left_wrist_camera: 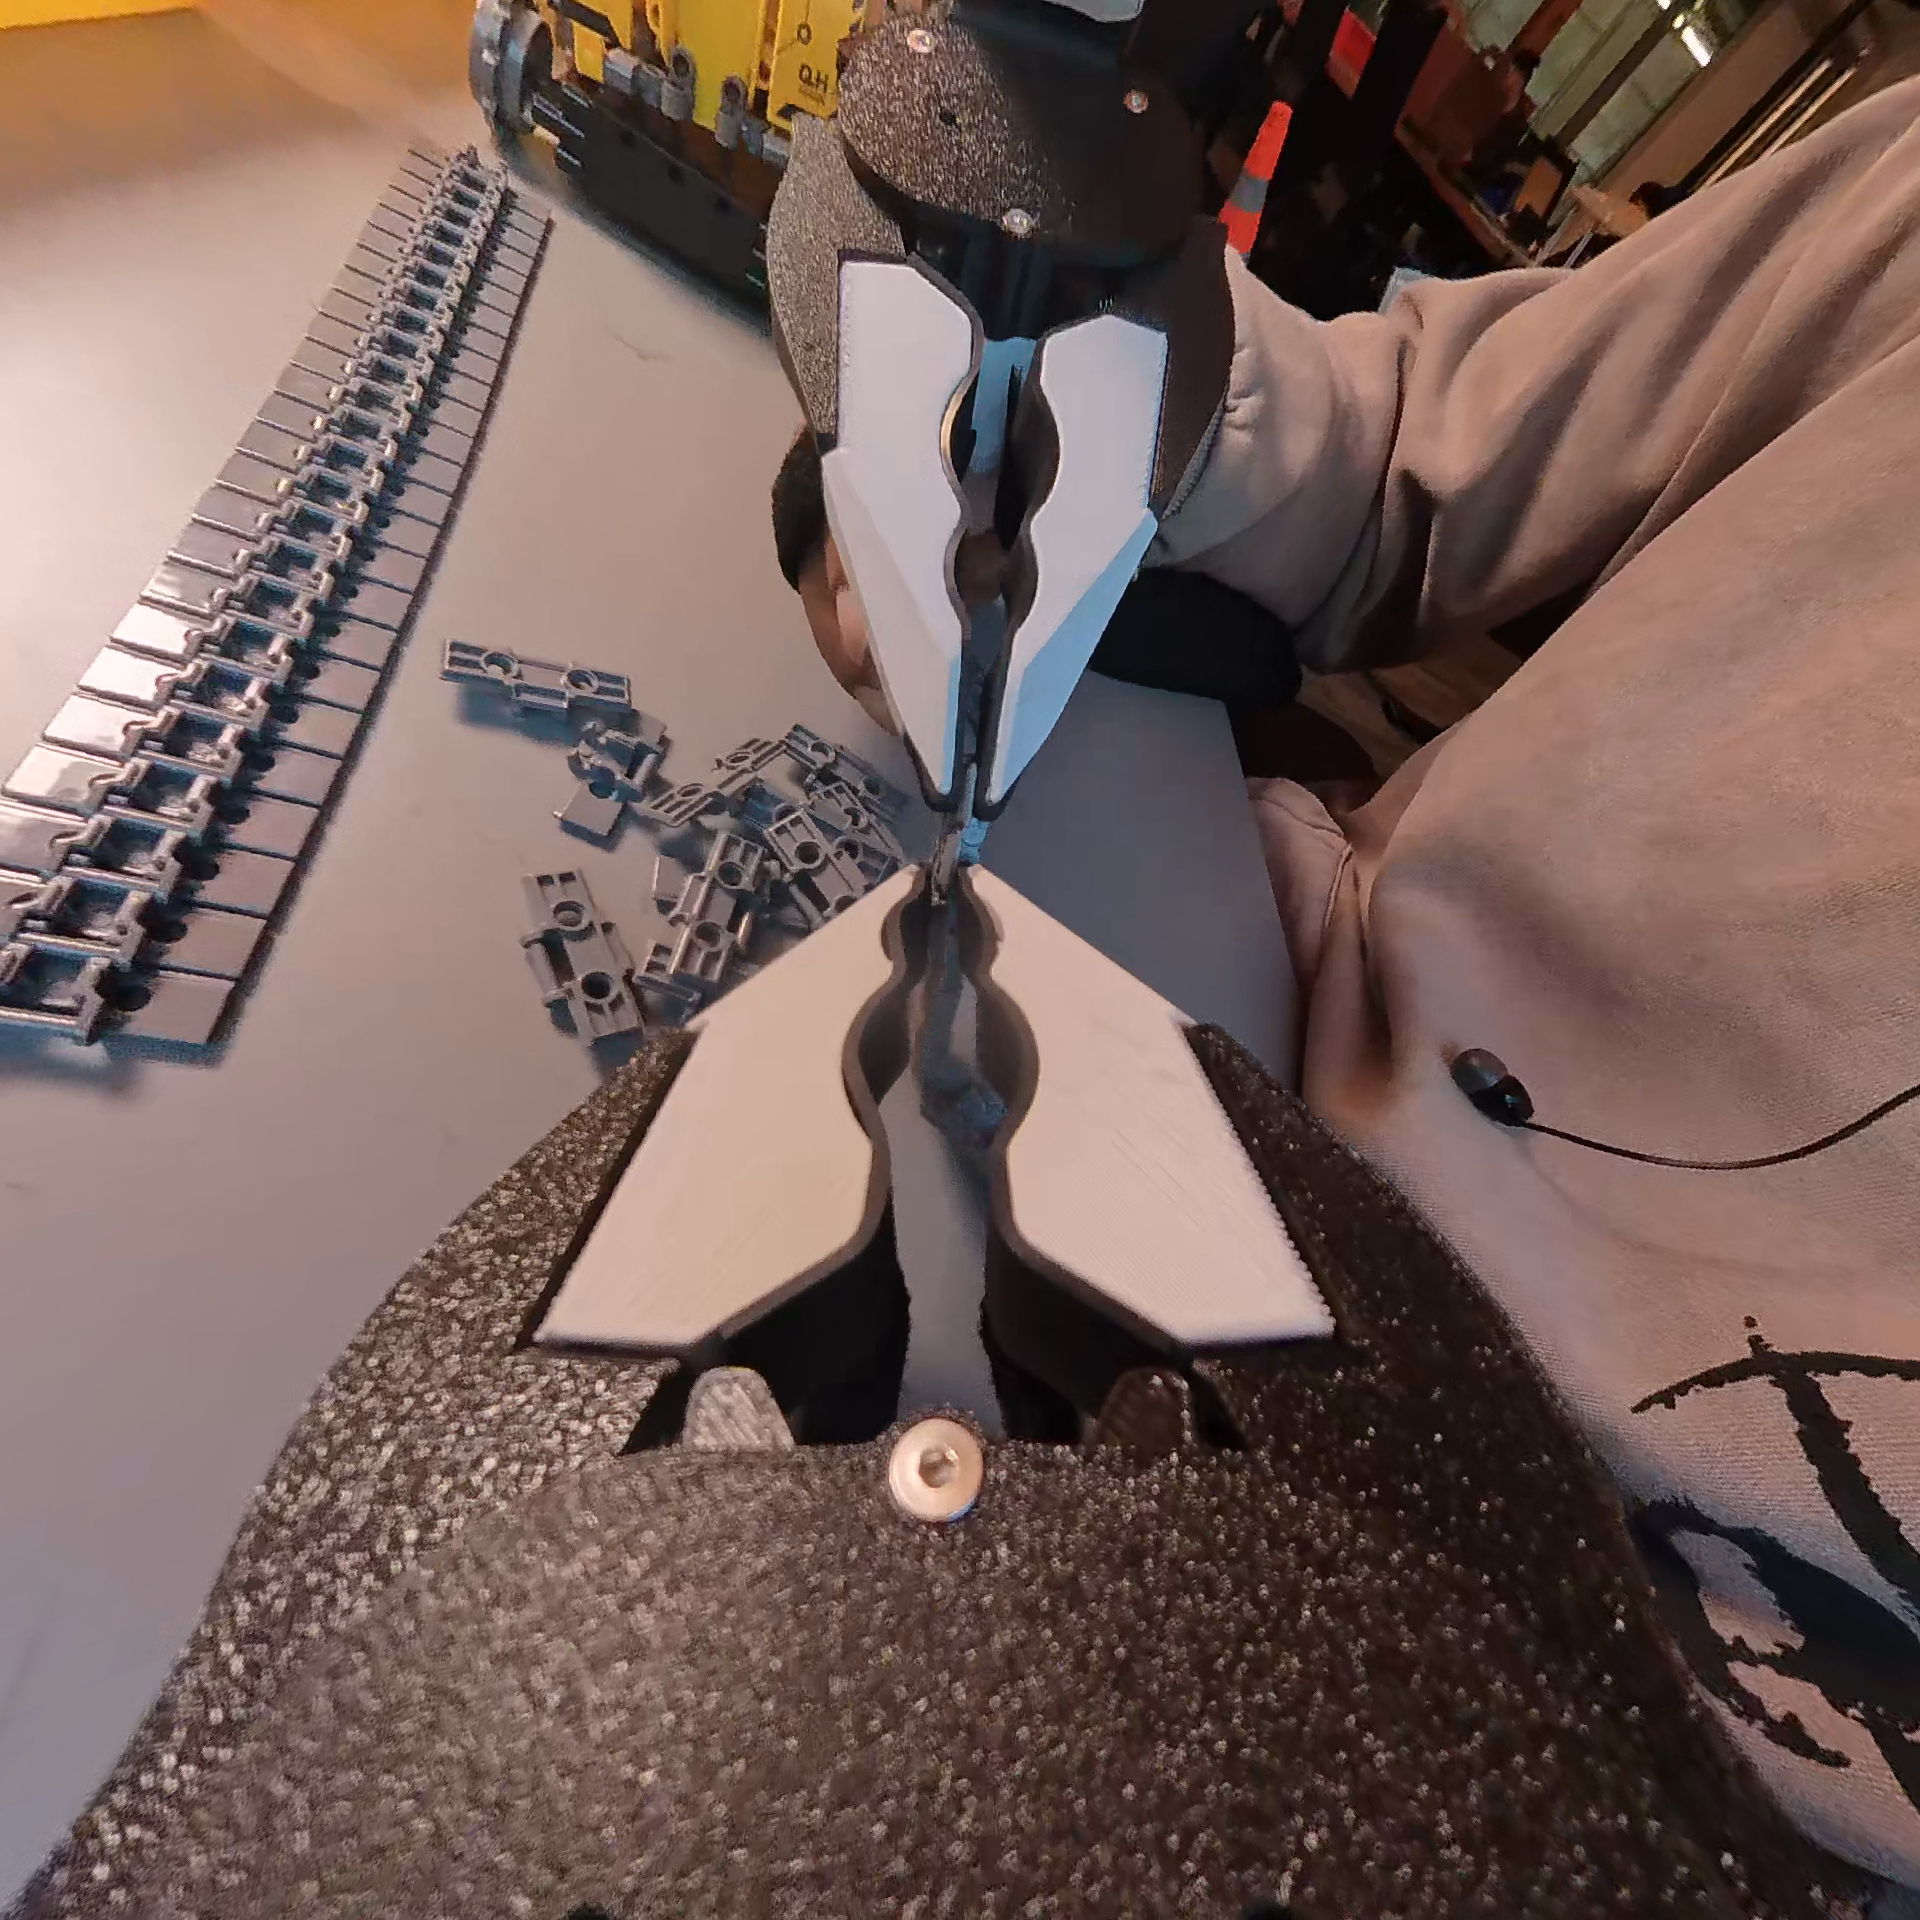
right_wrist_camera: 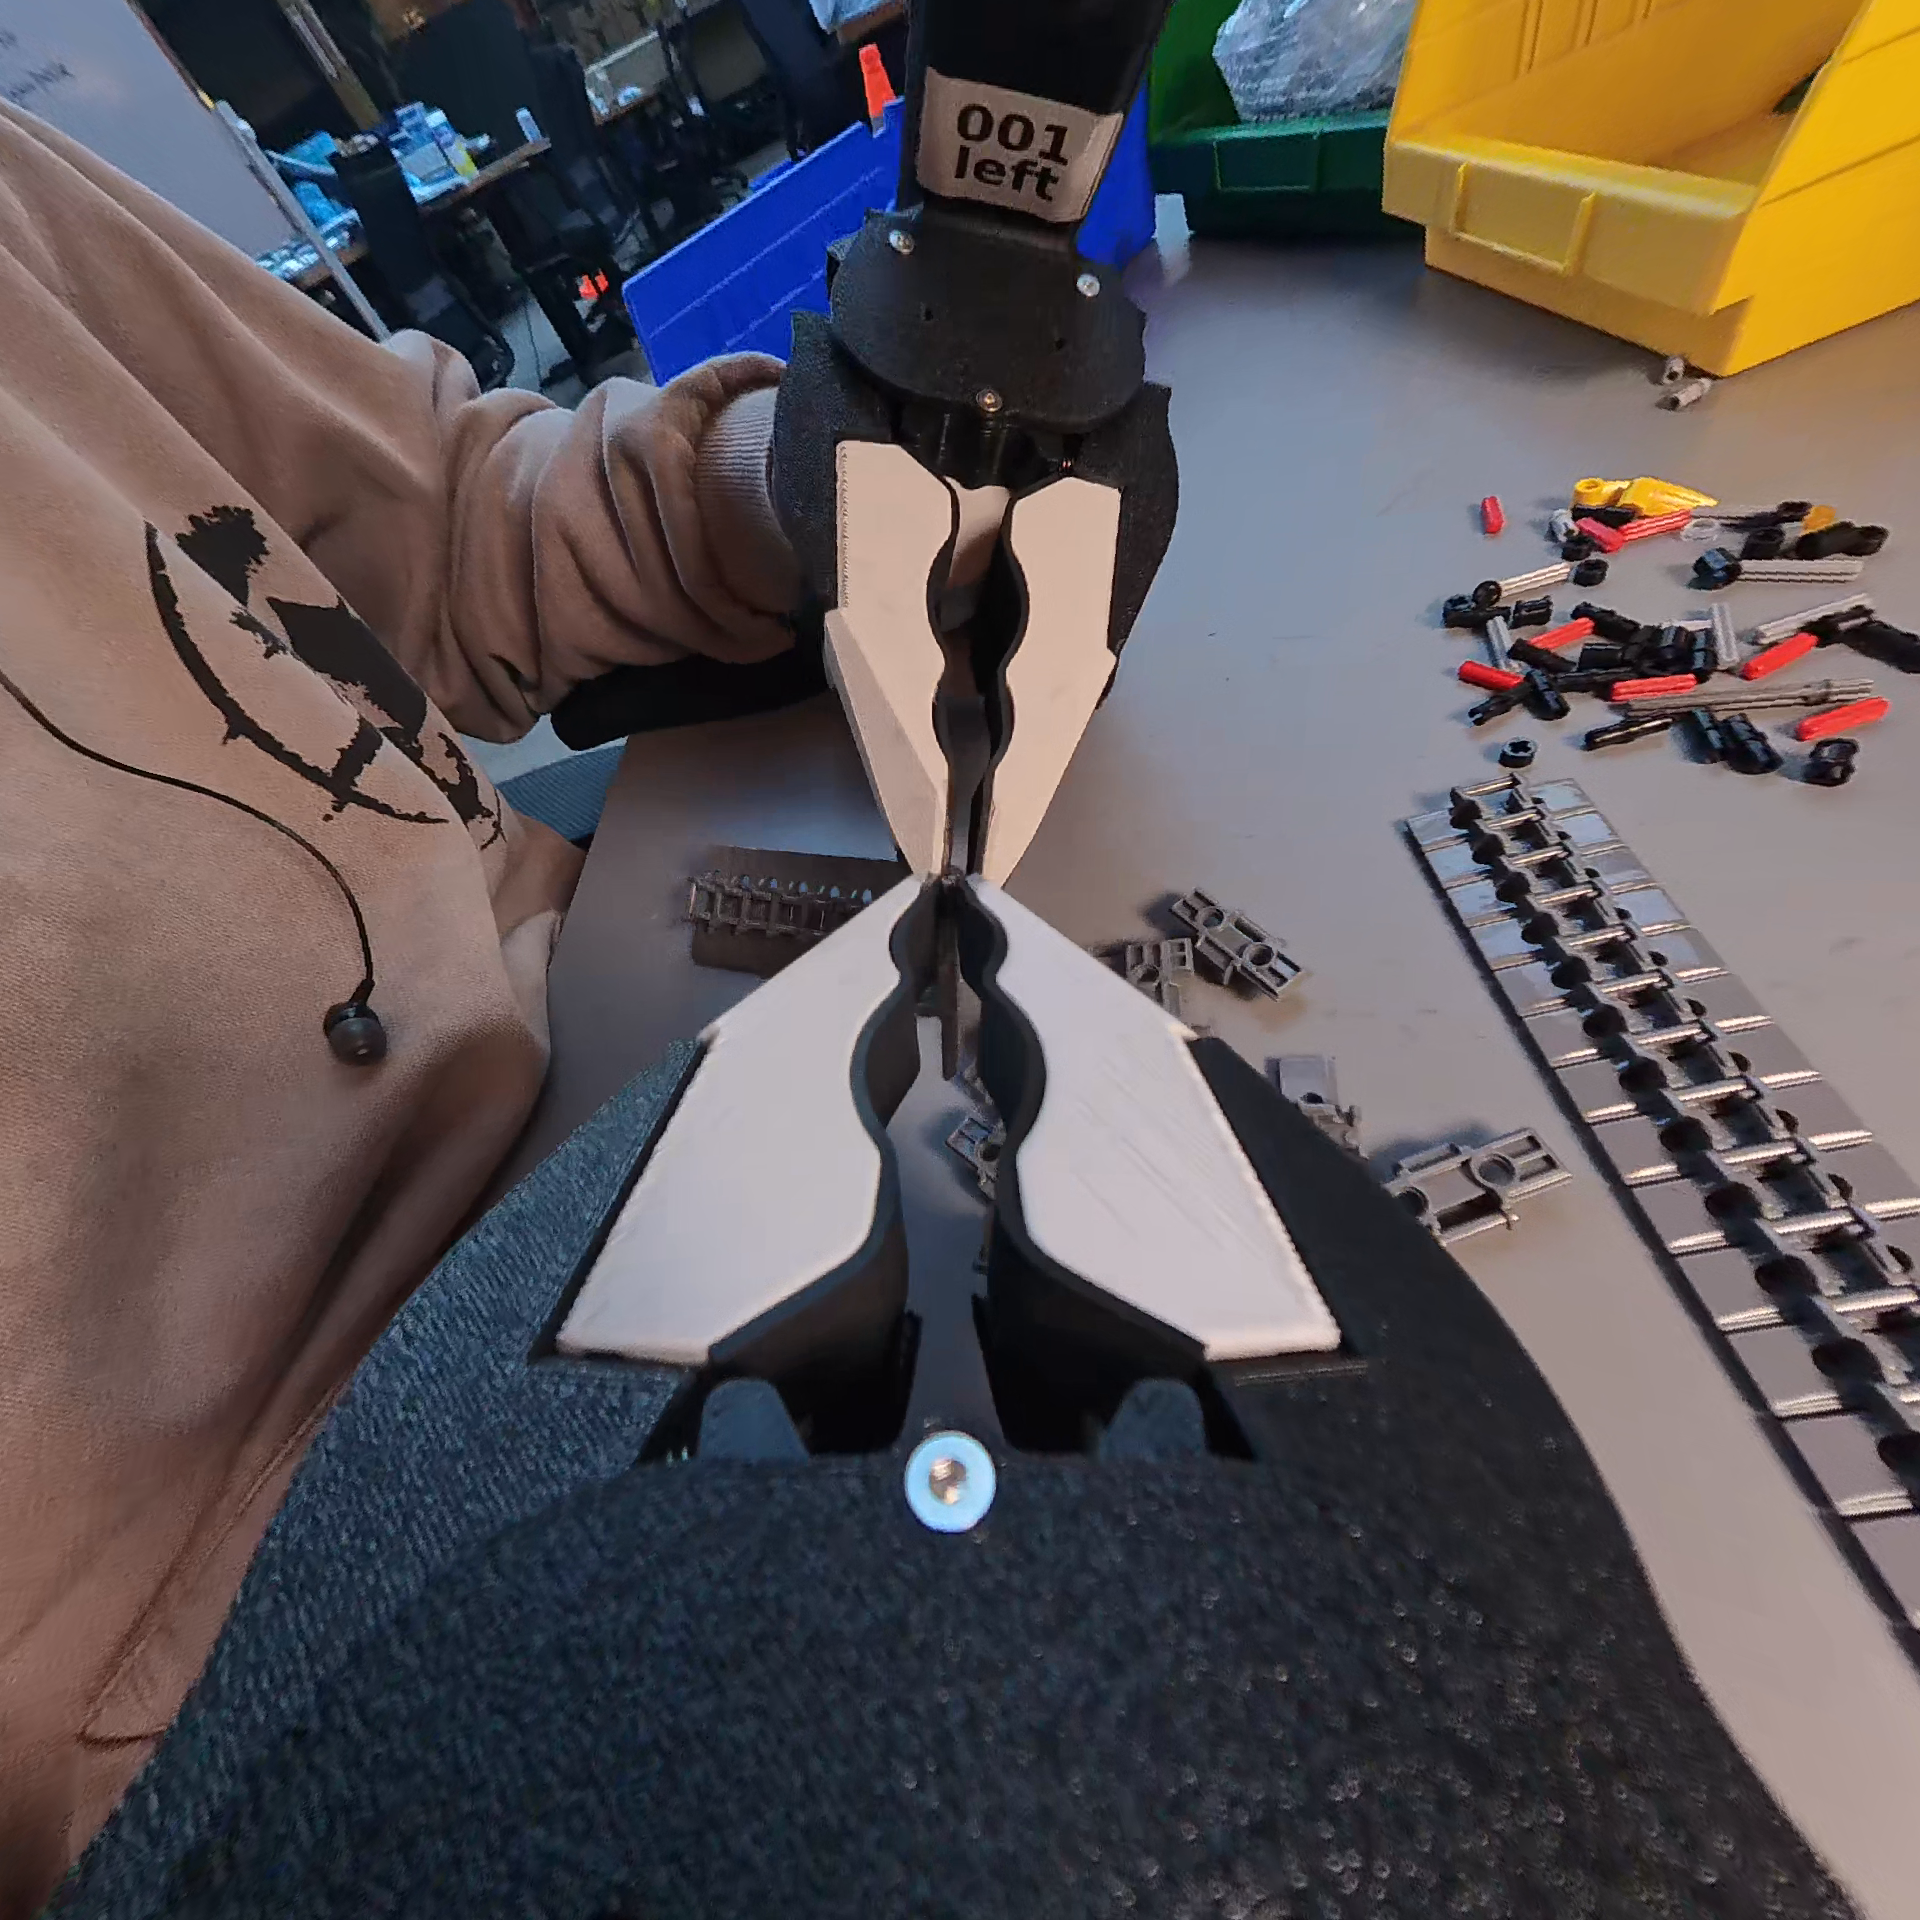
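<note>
Now, my left gripper (left_wrist_camera: 940, 883) pinched on a small grey link (left_wrist_camera: 951, 844) | my right gripper (right_wrist_camera: 945, 888) tip to tip with it, clamped on the same piece | loose links (left_wrist_camera: 717, 894) heaped just beneath | long assembled track (right_wrist_camera: 1704, 1164) flat on worktop (left_wrist_camera: 260, 1247), well apart | short track strip (right_wrist_camera: 769, 914) near my sleeve.

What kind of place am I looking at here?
Probably a workshop or lab bench used for building-brick assembly. On the grey tabletop lie a long grey plastic track-link chain and a scatter of black and red plastic pins, with a yellow plastic storage bin behind.
</note>
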The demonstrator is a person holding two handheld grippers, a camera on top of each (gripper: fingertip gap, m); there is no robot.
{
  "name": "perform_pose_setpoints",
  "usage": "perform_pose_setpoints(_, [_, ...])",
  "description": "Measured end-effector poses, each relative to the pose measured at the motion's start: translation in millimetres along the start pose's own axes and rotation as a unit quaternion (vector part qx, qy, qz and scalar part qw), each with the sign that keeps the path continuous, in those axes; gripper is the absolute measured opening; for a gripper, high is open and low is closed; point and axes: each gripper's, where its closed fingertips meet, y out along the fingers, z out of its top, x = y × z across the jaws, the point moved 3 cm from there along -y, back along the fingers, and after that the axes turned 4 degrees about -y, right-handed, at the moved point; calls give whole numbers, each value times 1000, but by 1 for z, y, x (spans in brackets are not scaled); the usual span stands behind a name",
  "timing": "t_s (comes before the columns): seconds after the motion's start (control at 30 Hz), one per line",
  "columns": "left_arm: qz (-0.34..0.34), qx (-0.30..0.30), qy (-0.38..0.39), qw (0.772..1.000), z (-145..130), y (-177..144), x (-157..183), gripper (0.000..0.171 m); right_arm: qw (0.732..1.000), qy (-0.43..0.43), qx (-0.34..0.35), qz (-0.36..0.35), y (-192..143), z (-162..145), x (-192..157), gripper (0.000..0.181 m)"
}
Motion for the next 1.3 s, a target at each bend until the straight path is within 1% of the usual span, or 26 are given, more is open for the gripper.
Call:
perform_pose_setpoints(0.27, [-27,43,-24,998,9,-4,1,2,999,29,37,0,-4,9,4,0])
perform_pose_setpoints(0.37, [-50,57,-63,995,13,-8,1,2,998,17,53,1,-5,14,2,0])
perform_pose_setpoints(0.43, [-54,57,-87,993,12,-9,-3,2,998,-30,45,-25,-4,15,1,0])
perform_pose_setpoints(0.5, [-49,54,-100,992,10,-9,-7,3,992,-108,23,-62,-1,14,-1,0])
perform_pose_setpoints(0.6, [-37,45,-107,993,7,-7,-10,2,988,-136,13,-75,2,10,-4,0])
perform_pose_setpoints(0.63, [-22,43,-109,993,5,-6,-14,2,987,-145,7,-70,4,9,-8,0])
perform_pose_setpoints(0.67, [30,52,-112,992,5,-9,-30,1,987,-158,14,3,9,9,-30,0])
perform_pose_setpoints(0.7, [35,65,-124,990,9,-15,-36,1,987,-148,19,57,20,10,-53,0])
perform_pose_setpoints(0.73, [34,70,-115,990,13,-20,-35,1,977,-209,-19,20,33,2,-54,0])
perform_pose_setpoints(0.77, [42,63,-96,992,12,-22,-33,2,968,-250,-26,-21,34,5,-47,0])
perform_pose_setpoints(0.8, [38,62,-89,993,12,-21,-30,2,974,-223,5,-32,24,19,-39,0])
perform_pose_setpoints(0.83, [42,63,-88,993,11,-22,-30,2,981,-191,12,-32,12,24,-28,0])
perform_pose_setpoints(0.9, [46,63,-86,993,12,-26,-31,2,990,-137,-1,-25,-5,18,-11,0])
perform_pose_setpoints(0.93, [38,62,-88,993,12,-28,-30,2,993,-115,-3,-29,-10,13,-6,0])
perform_pose_setpoints(0.97, [42,66,-91,993,13,-30,-33,2,994,-96,-20,-40,-11,4,1,1])
perform_pose_setpoints(1.03, [41,67,-98,992,12,-31,-35,2,988,-107,-59,-92,-11,-12,17,0])
perform_pose_setpoints(1.07, [39,65,-100,992,11,-30,-35,2,986,-115,-69,-102,-11,-14,20,1])
perform_pose_setpoints(1.1, [39,63,-99,992,10,-29,-35,2,985,-114,-73,-105,-9,-14,21,6])
perform_pose_setpoints(1.17, [40,58,-98,993,8,-28,-35,2,986,-102,-84,-106,-6,-16,24,23])
perform_pose_setpoints(1.23, [40,55,-94,993,8,-27,-34,3,985,-107,-80,-111,-7,-16,26,34])
perform_pose_setpoints(1.3, [36,56,-92,993,9,-29,-33,2,986,-110,-75,-100,-11,-14,23,37])
